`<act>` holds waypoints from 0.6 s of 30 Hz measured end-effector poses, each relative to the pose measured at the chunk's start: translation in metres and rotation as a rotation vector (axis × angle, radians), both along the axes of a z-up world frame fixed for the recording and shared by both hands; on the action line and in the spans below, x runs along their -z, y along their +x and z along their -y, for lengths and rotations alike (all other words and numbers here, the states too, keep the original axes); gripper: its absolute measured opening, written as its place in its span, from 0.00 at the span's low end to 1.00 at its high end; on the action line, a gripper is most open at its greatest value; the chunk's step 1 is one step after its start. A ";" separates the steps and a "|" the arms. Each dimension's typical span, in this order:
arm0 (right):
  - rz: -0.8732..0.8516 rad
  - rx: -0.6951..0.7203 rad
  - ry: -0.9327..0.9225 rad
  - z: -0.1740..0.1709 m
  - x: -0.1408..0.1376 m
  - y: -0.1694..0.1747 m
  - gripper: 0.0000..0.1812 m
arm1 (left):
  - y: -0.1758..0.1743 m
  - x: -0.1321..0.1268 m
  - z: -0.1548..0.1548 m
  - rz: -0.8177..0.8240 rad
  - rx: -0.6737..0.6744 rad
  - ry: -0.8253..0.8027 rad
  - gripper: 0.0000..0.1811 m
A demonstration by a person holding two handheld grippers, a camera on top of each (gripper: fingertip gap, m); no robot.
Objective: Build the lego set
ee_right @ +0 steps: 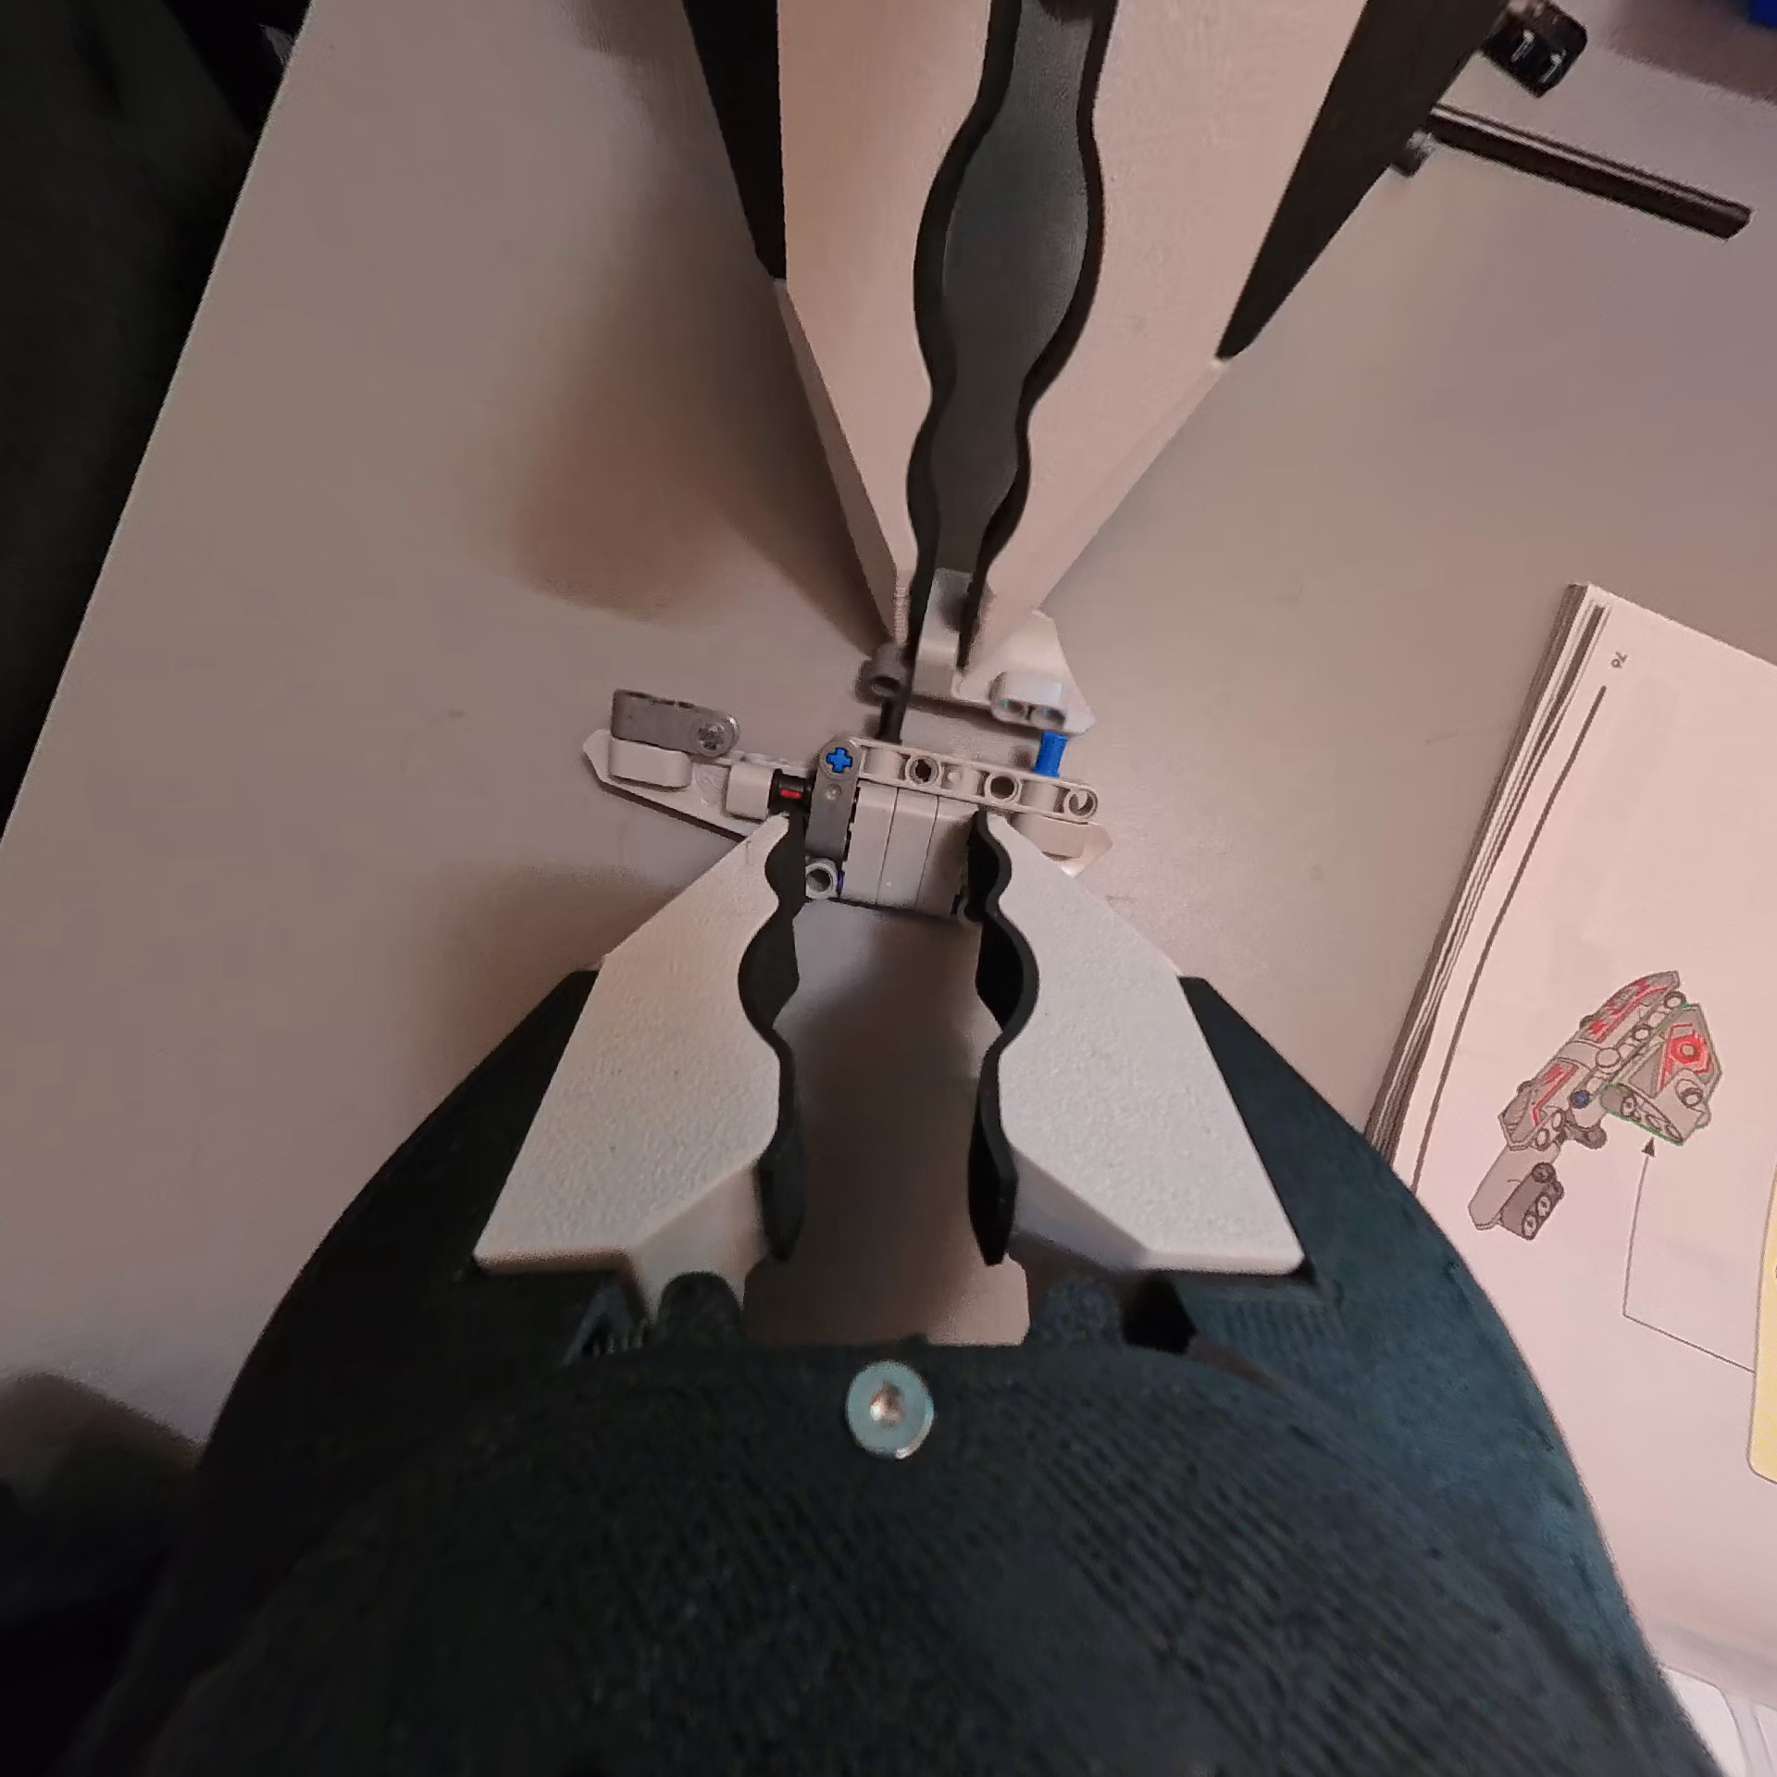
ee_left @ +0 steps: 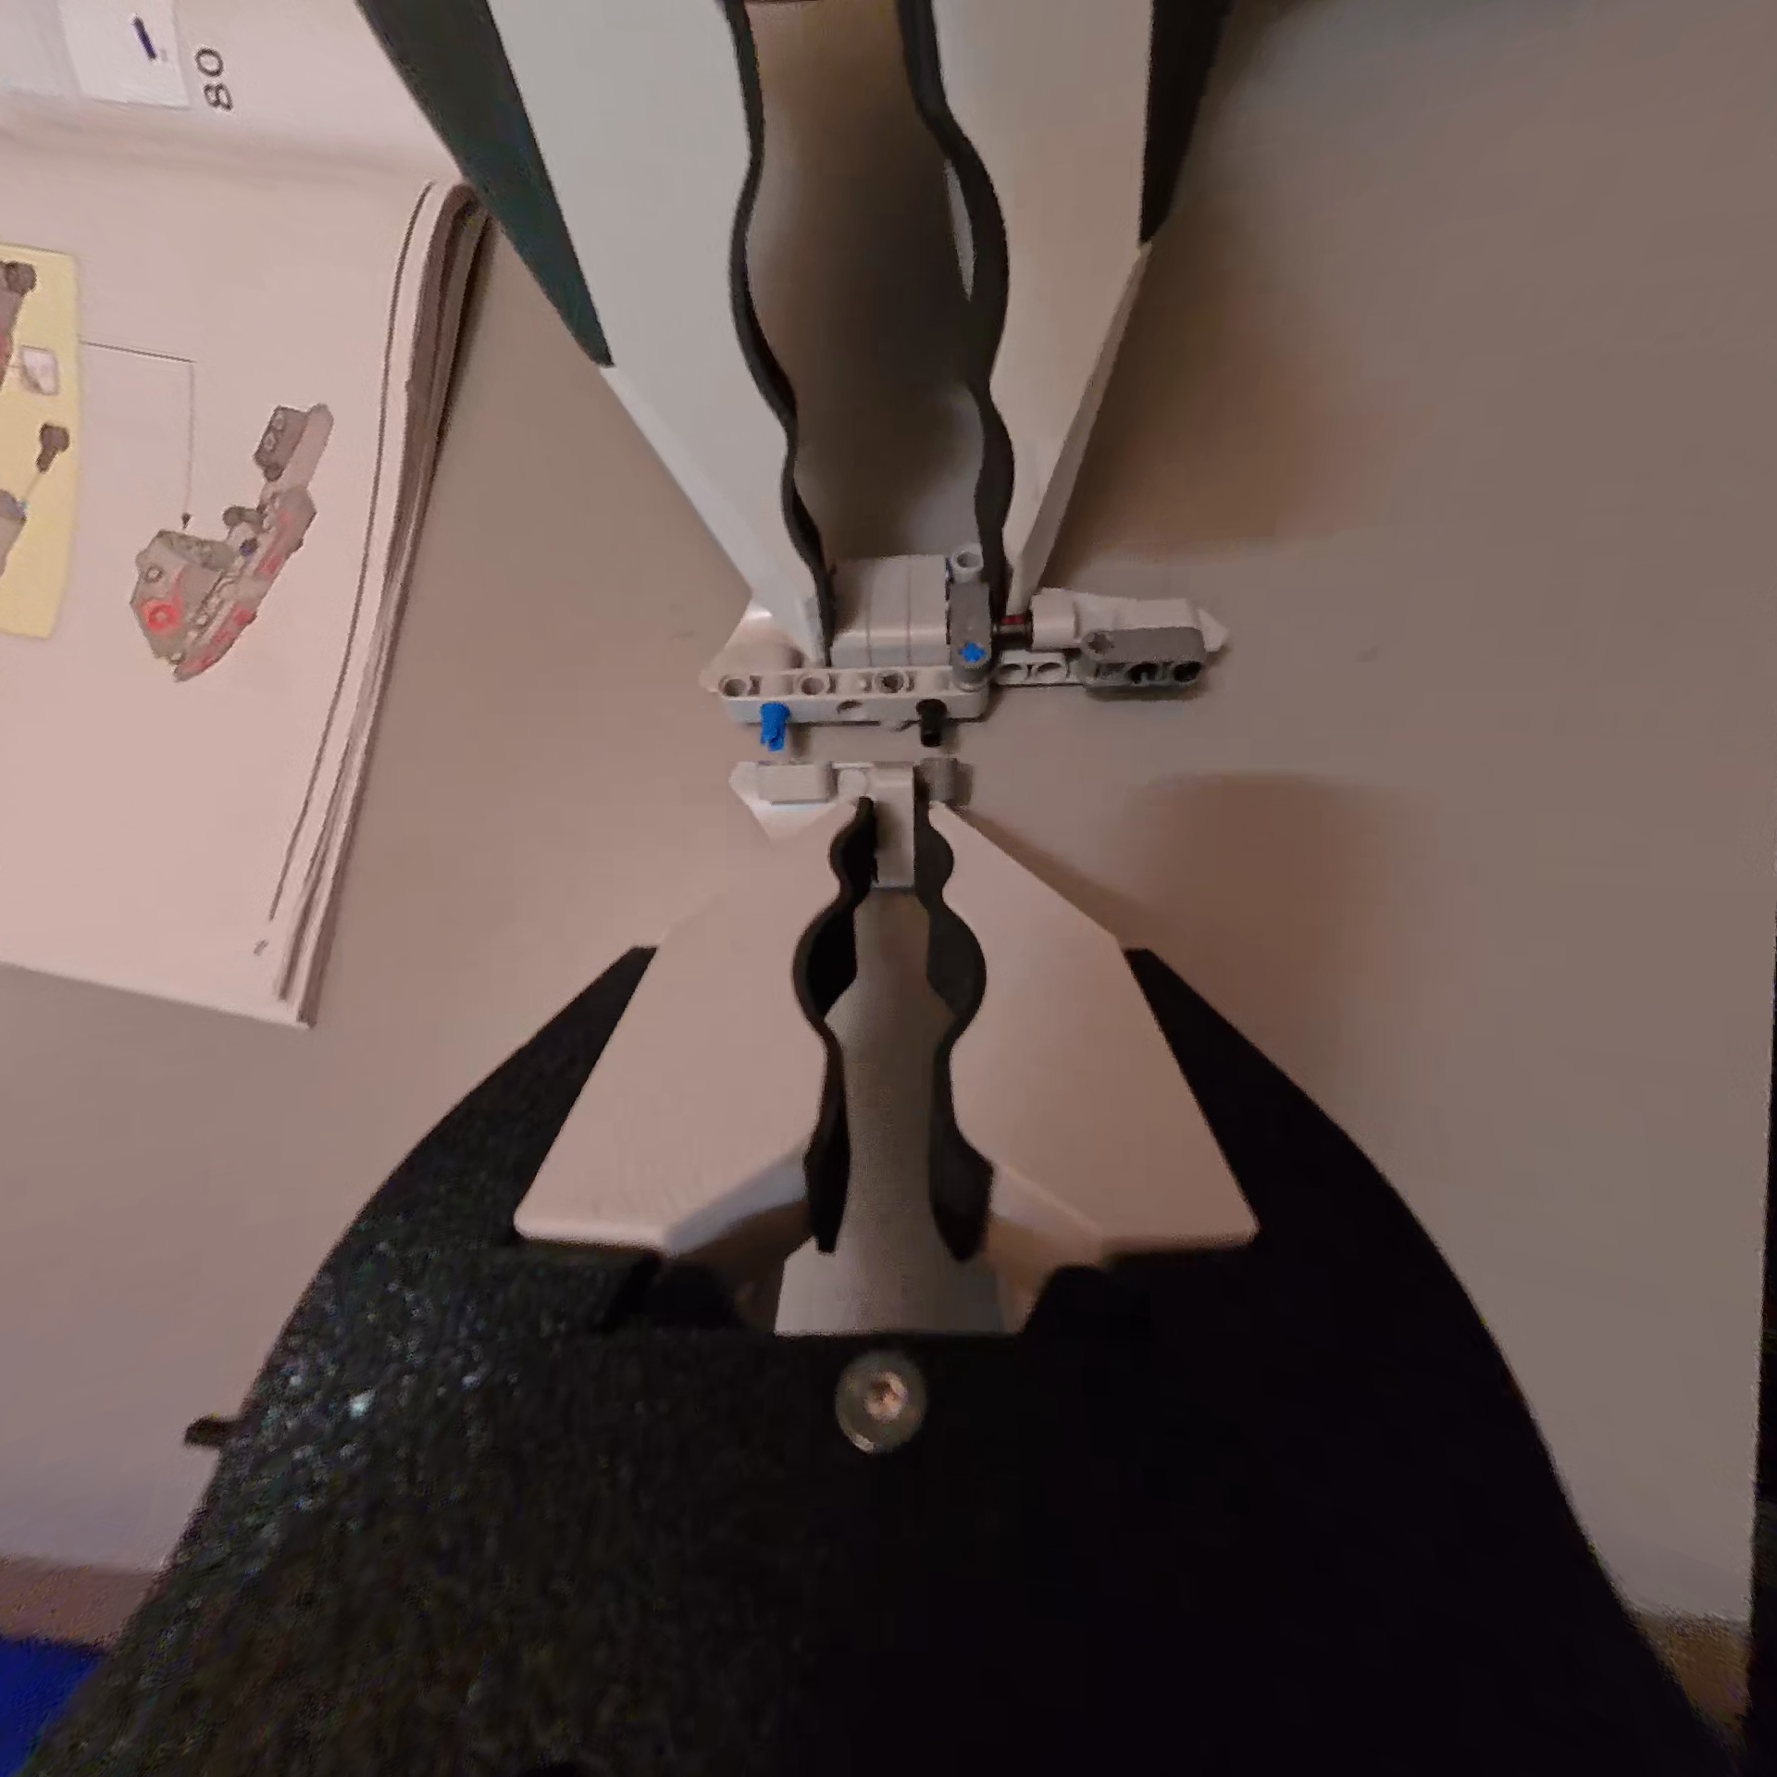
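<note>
The right gripper (ee_right: 880, 865) is clamped on the grey assembly (ee_right: 894, 817) — its 2 jaws held apart only by that block. Directly facing the assembly, the left gripper (ee_left: 894, 827) pinches a small grey piece (ee_left: 889, 803) just short of it — near, not touching. An instruction booklet (ee_left: 192, 577) lies beside the assembly on the table (ee_left: 1394, 385).

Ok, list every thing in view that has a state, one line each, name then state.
left gripper: shut on the small grey piece.
small grey piece: held, not yet joined to the assembly.
right gripper: shut on the grey assembly.
grey assembly: held, partly built.
blue pin: seated in the assembly, sticking out toward the small piece.
instruction booklet: open, flat on the table.
</note>
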State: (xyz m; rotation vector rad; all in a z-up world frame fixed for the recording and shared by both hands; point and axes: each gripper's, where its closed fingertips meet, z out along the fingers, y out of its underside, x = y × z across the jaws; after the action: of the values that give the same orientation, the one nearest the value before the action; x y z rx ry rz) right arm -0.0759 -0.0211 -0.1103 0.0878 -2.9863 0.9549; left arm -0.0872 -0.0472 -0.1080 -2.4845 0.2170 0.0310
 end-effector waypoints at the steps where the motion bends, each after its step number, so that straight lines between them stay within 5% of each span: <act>1: -0.004 0.003 0.014 0.000 0.000 0.000 0.18 | -0.001 -0.003 -0.001 -0.012 -0.009 -0.008 0.03; 18: -0.015 0.037 0.077 0.007 -0.001 -0.004 0.18 | -0.006 -0.004 0.005 -0.187 0.058 -0.141 0.03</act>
State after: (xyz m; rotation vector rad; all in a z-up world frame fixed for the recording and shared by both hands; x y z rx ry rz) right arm -0.0795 -0.0285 -0.1091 0.0397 -2.9995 0.8312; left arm -0.0934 -0.0526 -0.1041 -2.6148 0.3817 0.2321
